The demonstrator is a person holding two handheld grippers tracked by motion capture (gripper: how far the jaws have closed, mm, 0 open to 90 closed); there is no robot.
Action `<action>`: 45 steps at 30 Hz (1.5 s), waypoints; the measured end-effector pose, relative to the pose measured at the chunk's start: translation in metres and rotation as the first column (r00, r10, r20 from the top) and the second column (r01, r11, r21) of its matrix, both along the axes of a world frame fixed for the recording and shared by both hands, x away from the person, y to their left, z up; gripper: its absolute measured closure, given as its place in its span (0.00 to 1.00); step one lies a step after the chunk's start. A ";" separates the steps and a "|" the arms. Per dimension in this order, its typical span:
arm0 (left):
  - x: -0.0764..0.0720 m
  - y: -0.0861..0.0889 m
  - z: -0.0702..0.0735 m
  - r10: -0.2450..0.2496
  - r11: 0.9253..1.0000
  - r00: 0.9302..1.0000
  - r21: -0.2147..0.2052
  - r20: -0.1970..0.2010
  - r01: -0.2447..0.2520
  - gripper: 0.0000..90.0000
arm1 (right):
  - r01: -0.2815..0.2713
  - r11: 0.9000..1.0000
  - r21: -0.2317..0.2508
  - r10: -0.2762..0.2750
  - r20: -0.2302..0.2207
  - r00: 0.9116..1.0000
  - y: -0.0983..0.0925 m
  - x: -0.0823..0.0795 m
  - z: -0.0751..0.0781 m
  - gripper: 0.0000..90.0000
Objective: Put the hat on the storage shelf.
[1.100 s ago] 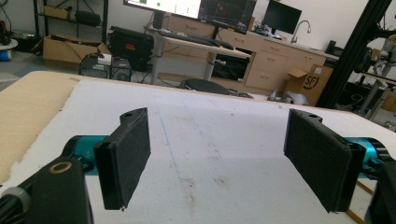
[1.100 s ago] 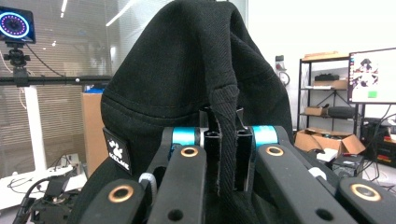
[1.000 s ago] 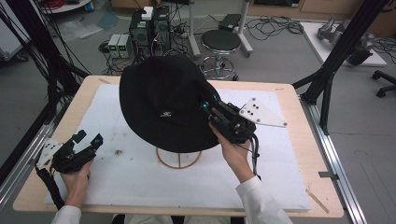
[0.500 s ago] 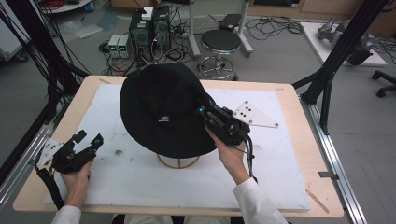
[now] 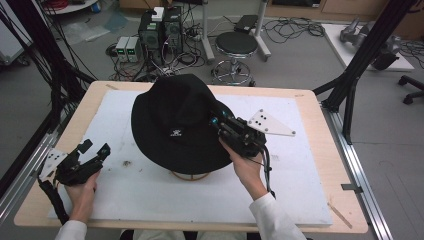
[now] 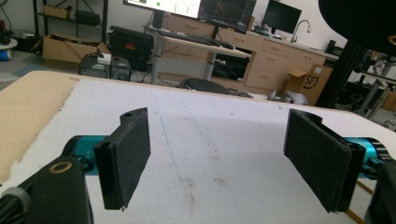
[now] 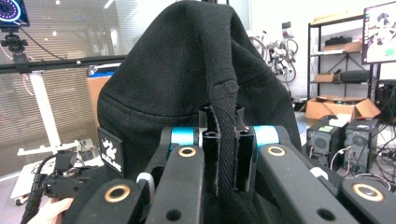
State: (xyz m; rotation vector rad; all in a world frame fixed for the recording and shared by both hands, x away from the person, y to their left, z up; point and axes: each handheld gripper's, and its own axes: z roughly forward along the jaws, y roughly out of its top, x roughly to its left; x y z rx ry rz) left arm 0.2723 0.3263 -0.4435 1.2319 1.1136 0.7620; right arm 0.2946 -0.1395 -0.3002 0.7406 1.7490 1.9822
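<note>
A black bucket hat (image 5: 175, 125) with a small white logo sits on a wooden stand (image 5: 190, 175) at the middle of the table. My right gripper (image 5: 218, 123) reaches in from the right and is shut on a fold of the hat's brim. In the right gripper view the black fabric (image 7: 187, 70) is pinched between the two jaws of the right gripper (image 7: 226, 140). My left gripper (image 5: 95, 149) rests low at the table's left edge, open and well away from the hat. Its pads (image 6: 128, 154) stand wide apart over bare white board, and the hat's brim (image 6: 364, 18) shows at the upper right.
A white foam board (image 5: 150, 200) covers most of the wooden table (image 5: 310, 100). Black frame posts (image 5: 360, 65) stand at the table's right and left sides. Beyond the far edge a stool (image 5: 235, 45) and computer boxes (image 5: 160, 30) sit on the floor.
The right gripper has drawn the brim slightly left and toward the near edge, and the hat hangs a little lower over the stand. The left gripper has stayed put.
</note>
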 end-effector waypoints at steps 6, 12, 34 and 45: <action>0.000 0.000 0.000 0.000 1.000 1.000 0.000 0.000 0.000 0.26 | -0.006 1.000 -0.005 0.006 -0.022 1.000 -0.001 0.000 -0.001 0.95; 0.000 0.000 0.000 0.000 1.000 1.000 0.000 -0.001 0.000 0.26 | -0.009 1.000 -0.006 0.009 -0.039 0.999 -0.001 0.000 -0.002 0.92; 0.000 0.001 0.000 0.000 1.000 1.000 0.001 -0.002 0.000 0.26 | -0.009 1.000 0.001 0.009 -0.046 0.999 -0.003 0.000 -0.002 0.38; 0.000 0.001 0.000 0.004 1.000 1.000 -0.006 -0.001 -0.004 0.26 | 0.036 0.999 0.025 -0.036 -0.020 0.999 -0.014 -0.007 0.001 0.24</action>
